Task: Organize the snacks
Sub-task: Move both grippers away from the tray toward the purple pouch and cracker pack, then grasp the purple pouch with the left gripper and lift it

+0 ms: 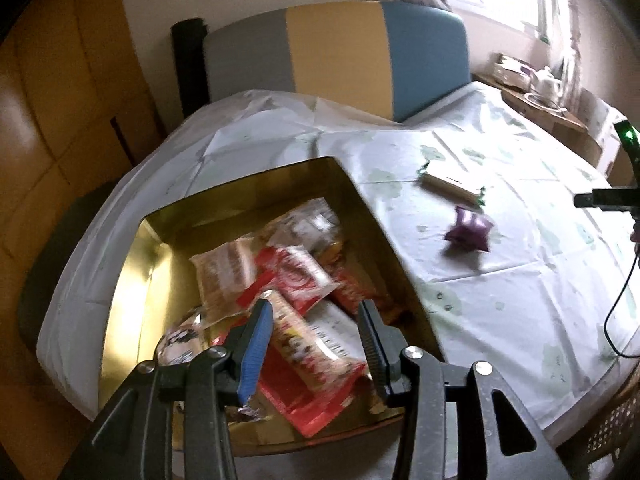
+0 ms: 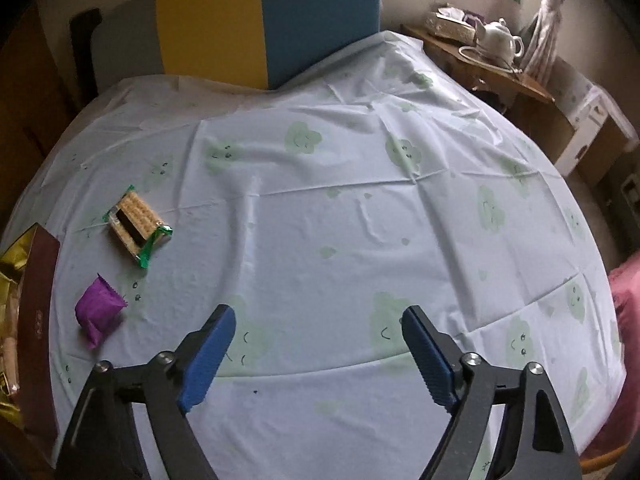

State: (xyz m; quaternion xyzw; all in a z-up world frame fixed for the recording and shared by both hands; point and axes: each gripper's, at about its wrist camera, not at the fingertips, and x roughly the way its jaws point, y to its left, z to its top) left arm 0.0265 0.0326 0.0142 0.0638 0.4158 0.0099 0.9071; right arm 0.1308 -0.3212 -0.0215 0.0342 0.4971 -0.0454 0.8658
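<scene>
Jaws gape on both grippers; left gripper [image 1: 316,312] hovers over gold-lined box [image 1: 132,276] (crinkly packets).

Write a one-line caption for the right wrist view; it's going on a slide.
Open right tool hovers over the tablecloth, with a cracker pack and purple packet left outside the box.

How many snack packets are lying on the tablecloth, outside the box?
2: a green-wrapped cracker pack farther back and a purple packet nearer, both right of the gold box. Others may be hidden.
</scene>
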